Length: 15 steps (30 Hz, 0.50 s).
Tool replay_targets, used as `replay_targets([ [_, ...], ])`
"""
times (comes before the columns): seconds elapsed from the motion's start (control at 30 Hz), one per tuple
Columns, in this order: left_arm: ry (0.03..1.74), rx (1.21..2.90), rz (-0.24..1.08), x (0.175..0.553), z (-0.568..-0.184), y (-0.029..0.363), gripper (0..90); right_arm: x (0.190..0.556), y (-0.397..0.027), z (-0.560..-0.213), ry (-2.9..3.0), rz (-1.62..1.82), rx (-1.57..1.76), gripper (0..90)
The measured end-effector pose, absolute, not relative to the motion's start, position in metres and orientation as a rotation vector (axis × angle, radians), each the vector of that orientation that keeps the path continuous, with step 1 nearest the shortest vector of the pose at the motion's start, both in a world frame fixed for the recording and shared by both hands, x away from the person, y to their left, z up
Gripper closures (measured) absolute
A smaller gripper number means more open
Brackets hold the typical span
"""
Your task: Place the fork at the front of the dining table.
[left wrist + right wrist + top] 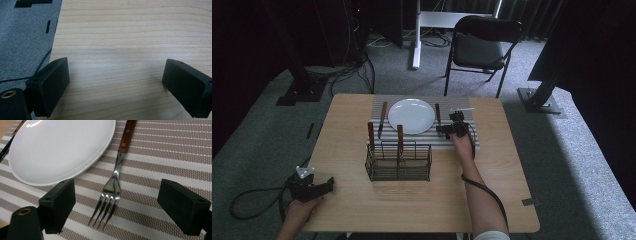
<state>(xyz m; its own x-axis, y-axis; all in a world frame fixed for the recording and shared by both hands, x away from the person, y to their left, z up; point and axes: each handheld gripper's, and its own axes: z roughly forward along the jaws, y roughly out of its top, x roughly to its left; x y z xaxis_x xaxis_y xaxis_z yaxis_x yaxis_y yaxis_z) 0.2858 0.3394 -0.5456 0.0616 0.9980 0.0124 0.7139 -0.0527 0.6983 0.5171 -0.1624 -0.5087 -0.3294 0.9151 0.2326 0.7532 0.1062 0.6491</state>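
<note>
A white plate [411, 116] [57, 147] lies on a striped placemat [462, 140] [162, 152]. A wood-handled fork [438, 115] [113, 186] rests flat on the mat just right of the plate, tines toward me. My right gripper [453, 125] [117, 207] hovers over the fork's tines, open, one jaw on each side and nothing gripped. A knife [382, 119] [7, 147] lies left of the plate. My left gripper [327, 185] [115, 87] is open and empty over bare wood at the table's front left corner.
A black wire basket [398, 161] stands in front of the mat with two wood-handled utensils [371, 136] upright in it. A black folding chair [482, 47] stands beyond the table. Grey carpet [25, 42] lies past the table's left edge.
</note>
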Motion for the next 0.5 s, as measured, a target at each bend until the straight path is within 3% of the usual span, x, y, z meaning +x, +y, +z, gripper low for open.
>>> replay_targets([
  [0.5, 1.704, 1.822, 0.707, 0.286, -0.546, 0.339, 7.4, 0.490, -0.190, -0.509, 2.098, 1.083, 1.667, 14.3],
])
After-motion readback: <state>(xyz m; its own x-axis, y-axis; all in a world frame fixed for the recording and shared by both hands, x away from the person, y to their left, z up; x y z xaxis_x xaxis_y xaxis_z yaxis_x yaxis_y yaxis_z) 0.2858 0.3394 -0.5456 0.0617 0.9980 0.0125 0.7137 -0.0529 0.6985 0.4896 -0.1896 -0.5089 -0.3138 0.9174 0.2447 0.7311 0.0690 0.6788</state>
